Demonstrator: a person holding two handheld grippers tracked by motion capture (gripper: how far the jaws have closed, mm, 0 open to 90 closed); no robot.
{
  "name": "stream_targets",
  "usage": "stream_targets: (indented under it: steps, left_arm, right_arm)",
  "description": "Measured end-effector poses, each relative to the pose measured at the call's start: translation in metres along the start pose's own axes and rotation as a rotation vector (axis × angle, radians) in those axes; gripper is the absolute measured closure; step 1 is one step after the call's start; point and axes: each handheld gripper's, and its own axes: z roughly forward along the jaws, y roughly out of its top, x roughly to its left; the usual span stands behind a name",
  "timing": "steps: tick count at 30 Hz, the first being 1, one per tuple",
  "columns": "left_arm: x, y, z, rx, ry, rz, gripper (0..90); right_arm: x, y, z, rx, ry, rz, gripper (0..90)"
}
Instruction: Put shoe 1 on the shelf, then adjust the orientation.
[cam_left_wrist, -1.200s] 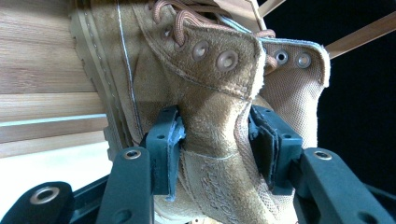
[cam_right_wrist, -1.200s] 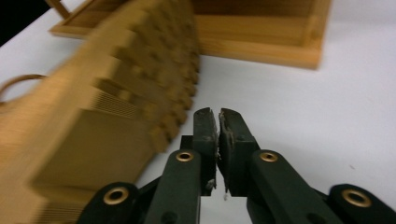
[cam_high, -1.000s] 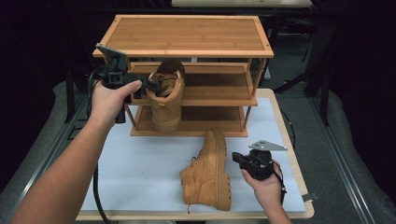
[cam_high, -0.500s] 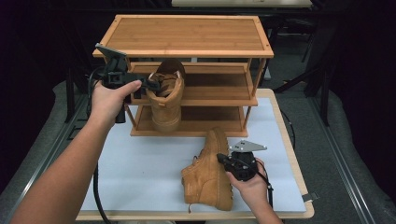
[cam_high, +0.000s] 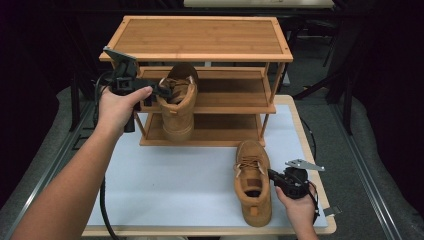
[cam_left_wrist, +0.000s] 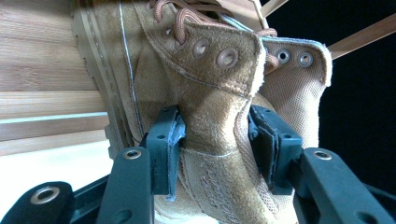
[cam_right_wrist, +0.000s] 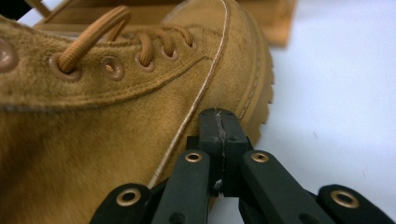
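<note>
holding one tan boot (cam_high: 178, 102) by its collar: left gripper (cam_high: 161, 92) is clamped on it, pads either side of the ankle flap, clear in the left gripper view (cam_left_wrist: 215, 140). boot hangs toe-down in front of the wooden shoe rack (cam_high: 200, 37), sole toward the rack, level with the middle and lower shelves. whether the toe touches the bottom shelf, can't tell. left hand (cam_high: 120, 107) sits just left of the rack's front post, cable dropping from the gripper off the table edge.

second tan boot (cam_high: 252, 180) lies on the white table mat (cam_high: 170, 170), toe pointing at the rack, opening toward the near edge, upright on its sole, well apart from the held one.

right gripper (cam_high: 272, 175) has its jaws fully together, nothing between them. the tip is just beside the right flank of the boot on the mat. in the right gripper view the closed tip (cam_right_wrist: 219, 133) sits against or just off the suede near the sole seam; actual contact can't be told. right hand (cam_high: 297, 202) comes in from the near right corner of the mat, grey plate on top of the gripper.
</note>
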Motion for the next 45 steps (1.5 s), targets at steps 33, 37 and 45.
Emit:
stream_targets:
  steps: [33, 37, 45]
  left_arm:
    - [0.001, 0.002, 0.001, 0.009, 0.003, 0.0, 55.0]
    - [0.0, 0.002, 0.002, 0.007, 0.008, 0.001, 55.1]
    - [-0.003, 0.003, 0.003, 0.016, 0.027, 0.014, 55.1]
  right_arm:
    - [-0.032, 0.011, 0.046, 0.14, 0.119, 0.049, 82.8]
    - [-0.029, 0.021, 0.031, 0.169, 0.079, 0.005, 77.1]
    - [-0.001, 0.053, 0.003, 0.318, -0.008, -0.133, 65.4]
